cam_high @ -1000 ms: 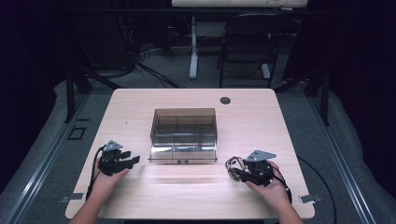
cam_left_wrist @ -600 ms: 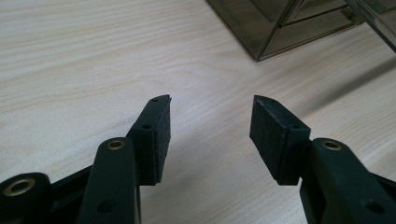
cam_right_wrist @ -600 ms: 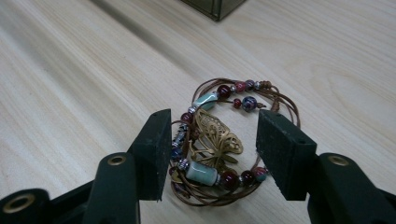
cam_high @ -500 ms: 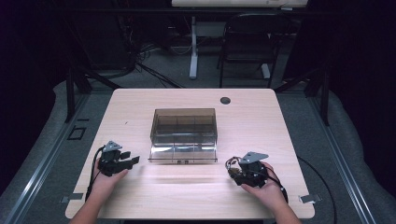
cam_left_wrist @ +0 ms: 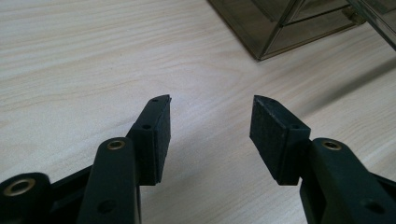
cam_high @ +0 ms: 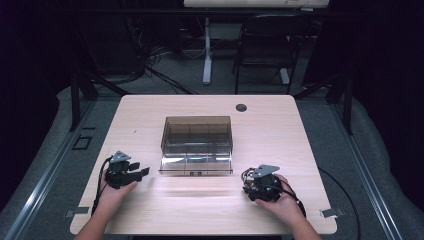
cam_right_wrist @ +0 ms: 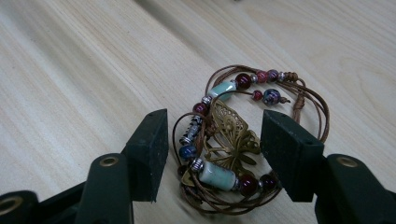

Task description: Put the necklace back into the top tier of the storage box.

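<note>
**Beaded bracelet between parted jaws**

High view: left gripper (cam_high: 142,171) lower left, right gripper (cam_high: 248,186) lower right, smoky box (cam_high: 197,142) at centre of surface (cam_high: 300,130).

Left gripper view: released, over bare wood.

Right gripper view: released, just been opening; bracelet (cam_right_wrist: 233,140) lying between jaws, lower centre.

One wooden table (cam_high: 200,210) carries one smoky transparent compartment box (cam_high: 197,144) and one beaded cord bracelet (cam_right_wrist: 236,140) with one brass butterfly charm (cam_right_wrist: 233,137) on it. Two handheld grippers are present: the left gripper (cam_high: 142,171) and the right gripper (cam_high: 246,184), one in each of a person's two hands. One dark round grommet (cam_high: 241,107) sits in the tabletop. One black chair (cam_high: 265,42) stands beyond the table.
</note>
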{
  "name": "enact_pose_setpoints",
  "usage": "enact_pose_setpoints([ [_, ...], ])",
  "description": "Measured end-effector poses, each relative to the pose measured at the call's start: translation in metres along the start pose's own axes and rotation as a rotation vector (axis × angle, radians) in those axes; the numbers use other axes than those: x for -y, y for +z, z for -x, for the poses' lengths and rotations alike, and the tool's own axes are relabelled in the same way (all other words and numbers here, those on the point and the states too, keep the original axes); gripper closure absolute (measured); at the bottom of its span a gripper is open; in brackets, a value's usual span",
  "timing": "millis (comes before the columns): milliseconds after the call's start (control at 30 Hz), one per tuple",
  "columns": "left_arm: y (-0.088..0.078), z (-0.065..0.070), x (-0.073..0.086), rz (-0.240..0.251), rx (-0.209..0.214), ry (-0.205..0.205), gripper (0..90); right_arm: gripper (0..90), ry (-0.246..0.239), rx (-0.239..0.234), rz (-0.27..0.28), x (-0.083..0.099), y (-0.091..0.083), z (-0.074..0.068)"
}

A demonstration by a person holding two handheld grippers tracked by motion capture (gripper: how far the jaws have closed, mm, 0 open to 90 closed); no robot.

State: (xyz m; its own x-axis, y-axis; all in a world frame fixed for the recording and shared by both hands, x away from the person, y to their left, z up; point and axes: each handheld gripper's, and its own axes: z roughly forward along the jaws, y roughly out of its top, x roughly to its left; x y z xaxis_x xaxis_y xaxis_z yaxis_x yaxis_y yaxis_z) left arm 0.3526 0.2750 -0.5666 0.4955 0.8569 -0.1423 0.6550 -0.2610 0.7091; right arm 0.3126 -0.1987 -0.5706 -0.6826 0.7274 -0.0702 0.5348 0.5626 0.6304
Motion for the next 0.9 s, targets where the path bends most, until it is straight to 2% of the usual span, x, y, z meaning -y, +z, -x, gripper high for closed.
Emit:
enact_pose_setpoints([
  [167,0.0000,-0.0002,0.0001,0.000,-0.001,0.000,48.3,42.8,0.001,0.001,0.007,-0.0005,0.0009,-0.0008],
  [400,0.0002,-0.0002,0.0001,0.000,-0.001,-0.001,48.2,52.8,0.028,0.002,0.013,0.0000,0.0006,0.0009],
  [700,-0.0001,-0.0004,0.0001,0.002,0.000,-0.003,48.3,58.8,0.036,0.020,0.017,-0.0006,0.0008,0.0000],
  [767,-0.0002,-0.0006,0.0001,0.001,-0.001,0.000,48.3,60.9,0.032,0.026,0.018,-0.0009,0.0004,-0.0003],
  [800,-0.0002,-0.0006,0.0001,0.002,-0.001,0.000,48.3,67.7,0.027,0.033,0.018,-0.0012,-0.0008,-0.0005],
  [900,-0.0002,-0.0006,0.0001,0.003,0.000,0.000,48.3,69.5,0.028,0.038,0.014,-0.0011,-0.0016,-0.0002],
])
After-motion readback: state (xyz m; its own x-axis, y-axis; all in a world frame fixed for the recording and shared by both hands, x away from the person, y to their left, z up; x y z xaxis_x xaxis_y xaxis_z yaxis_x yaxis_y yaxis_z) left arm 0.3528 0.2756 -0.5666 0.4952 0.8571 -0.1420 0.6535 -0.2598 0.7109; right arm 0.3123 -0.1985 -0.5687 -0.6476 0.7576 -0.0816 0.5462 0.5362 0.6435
